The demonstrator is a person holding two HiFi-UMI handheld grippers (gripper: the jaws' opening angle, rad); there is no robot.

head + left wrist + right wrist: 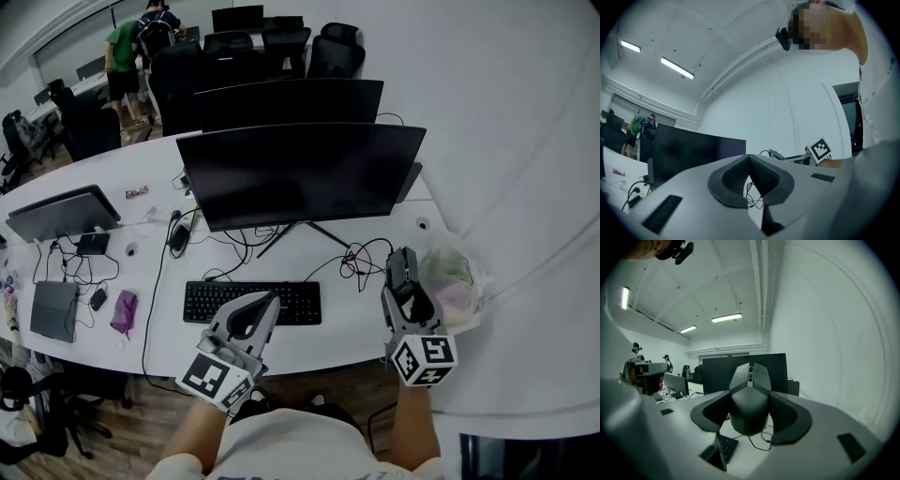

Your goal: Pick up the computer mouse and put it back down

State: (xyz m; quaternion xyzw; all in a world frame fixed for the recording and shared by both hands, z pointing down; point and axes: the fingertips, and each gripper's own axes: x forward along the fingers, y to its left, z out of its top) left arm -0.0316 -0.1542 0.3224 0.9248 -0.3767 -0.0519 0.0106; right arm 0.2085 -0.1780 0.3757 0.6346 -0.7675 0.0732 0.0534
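The computer mouse (pixel 750 397) sits clenched between the pads of the right hand-held gripper (pixel 406 284), lifted clear of the white bench (pixel 361 323), right of the keyboard (pixel 251 302). The left hand-held gripper (pixel 749 163) is pressed closed on nothing, raised over the bench's near edge before the monitor (pixel 300 173).

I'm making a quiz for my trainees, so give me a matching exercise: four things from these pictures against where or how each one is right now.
1 computer mouse
2 left gripper
3 keyboard
4 plastic bag

A shut, empty
B right end of the desk
C in front of the monitor
D between the jaws of the right gripper

Pairs: 1-D, 2-A, 3-C, 4-B
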